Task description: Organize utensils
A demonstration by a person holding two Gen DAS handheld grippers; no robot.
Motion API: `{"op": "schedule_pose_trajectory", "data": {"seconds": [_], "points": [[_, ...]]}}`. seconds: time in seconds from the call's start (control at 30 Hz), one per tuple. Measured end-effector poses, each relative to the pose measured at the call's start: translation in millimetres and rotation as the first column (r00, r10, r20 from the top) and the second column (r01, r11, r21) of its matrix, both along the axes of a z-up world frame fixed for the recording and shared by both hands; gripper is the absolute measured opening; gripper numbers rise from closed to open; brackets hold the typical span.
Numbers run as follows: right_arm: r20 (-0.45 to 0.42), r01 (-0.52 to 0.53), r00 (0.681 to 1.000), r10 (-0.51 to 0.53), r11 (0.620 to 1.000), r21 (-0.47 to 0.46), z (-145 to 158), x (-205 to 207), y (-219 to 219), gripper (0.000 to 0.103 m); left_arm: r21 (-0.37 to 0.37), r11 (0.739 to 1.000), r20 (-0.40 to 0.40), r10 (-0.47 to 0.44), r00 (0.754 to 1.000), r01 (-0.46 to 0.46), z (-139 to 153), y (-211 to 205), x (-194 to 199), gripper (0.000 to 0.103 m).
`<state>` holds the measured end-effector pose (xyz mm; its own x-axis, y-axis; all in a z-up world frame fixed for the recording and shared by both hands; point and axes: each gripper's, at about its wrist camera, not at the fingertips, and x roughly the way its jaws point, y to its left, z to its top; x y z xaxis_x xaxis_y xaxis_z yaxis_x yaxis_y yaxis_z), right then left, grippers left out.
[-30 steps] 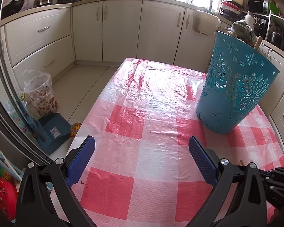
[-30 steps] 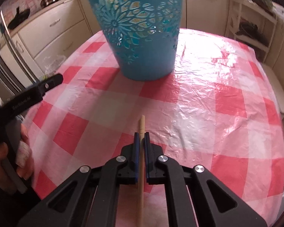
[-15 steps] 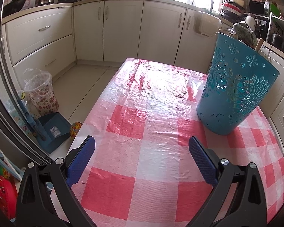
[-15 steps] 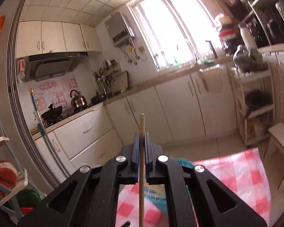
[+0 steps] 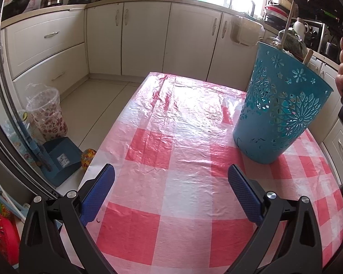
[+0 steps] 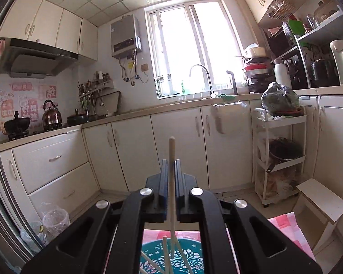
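pale, slender wooden chopstick — pinched upright in the right tool, directly above the perforated teal plastic basket on the red-checked worktop. left wrist view alone shows the left tool spread, empty — and the basket's flower-patterned wall.

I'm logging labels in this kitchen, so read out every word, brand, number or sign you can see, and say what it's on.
Nothing here reads clearly.
The pink wall stickers behind the stove: large characters, too blurred to quote.
The water heater: front markings, too small.
The dustpan on the floor: white sticker, too small.
The blue basket: flower cut-outs only, no text.
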<state>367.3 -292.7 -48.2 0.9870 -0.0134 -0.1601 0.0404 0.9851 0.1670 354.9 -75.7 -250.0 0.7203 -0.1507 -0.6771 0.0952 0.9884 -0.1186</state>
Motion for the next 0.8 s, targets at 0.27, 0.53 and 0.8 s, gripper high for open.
{"op": "schedule_pose_trajectory", "data": {"seconds": [0.27,0.53,0.8], "points": [[-0.088,-0.045,0.995,0.041,0.998,-0.053,-38,-15,9,0.006,0.001,1.0,-0.004,0.005,1.0,-0.005,0,0,1,0.095],[-0.173,-0.045,0.984,0.045,0.999,0.007,-56,-77,-8,0.007,0.003,1.0,-0.002,0.004,1.0,-0.004,0,0,1,0.095],[-0.367,-0.022,0.93,0.037,0.999,0.044,-78,-137,-8,0.048,-0.011,1.0,0.041,0.01,0.999,-0.01,32,0,-26,0.095]]}}
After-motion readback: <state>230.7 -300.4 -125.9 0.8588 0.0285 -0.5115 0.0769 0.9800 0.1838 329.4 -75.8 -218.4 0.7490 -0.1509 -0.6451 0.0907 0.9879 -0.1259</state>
